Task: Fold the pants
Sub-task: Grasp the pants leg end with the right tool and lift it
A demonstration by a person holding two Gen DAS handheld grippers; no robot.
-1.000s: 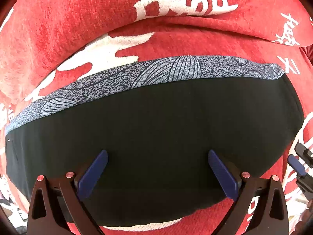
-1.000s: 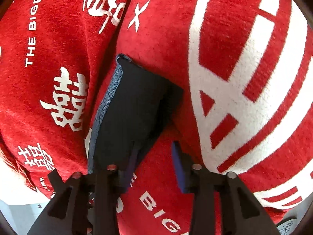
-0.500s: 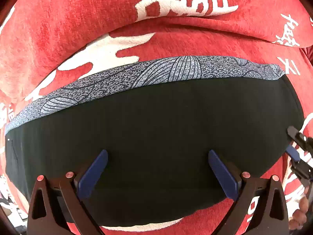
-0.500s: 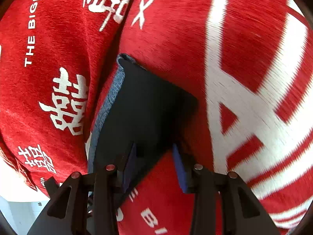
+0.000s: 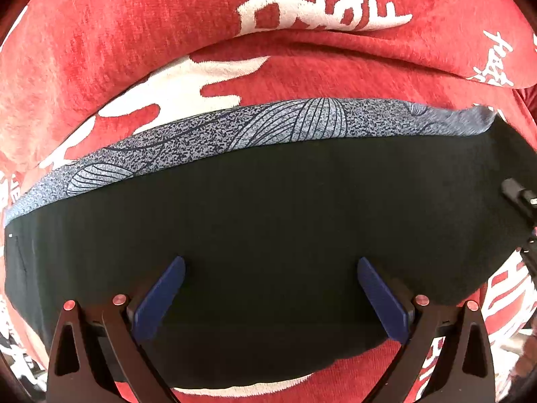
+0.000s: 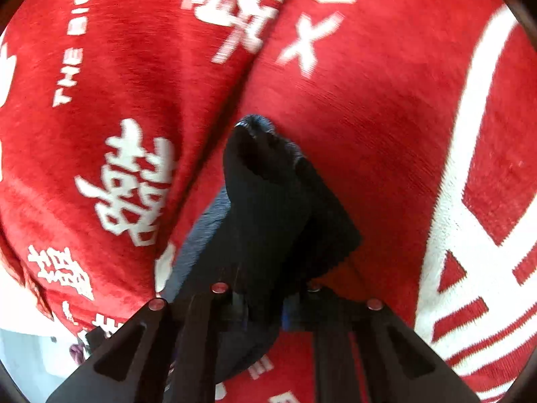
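Black pants (image 5: 268,235) with a grey patterned band (image 5: 235,134) along the far edge lie flat across a red blanket. My left gripper (image 5: 270,265) points straight down over them, open, its blue pads (image 5: 161,295) wide apart on the black cloth. At the pants' right end my right gripper (image 6: 265,302) has its jaws closing, with black fabric between them. The cloth (image 6: 268,201) bunches up into a raised peak in front of the fingers, which hide the pads. A piece of the right gripper (image 5: 518,194) shows at the left wrist view's right edge.
The red blanket (image 6: 369,100) with white characters and stripes covers the whole surface; a deep crease (image 5: 302,40) runs behind the pants. A pale floor area (image 6: 20,352) shows beyond the blanket's edge at lower left of the right wrist view.
The right gripper slid onto the pants' end, narrowed its jaws on the black fabric and pulled it up into a bunch. The left gripper stayed put and open.
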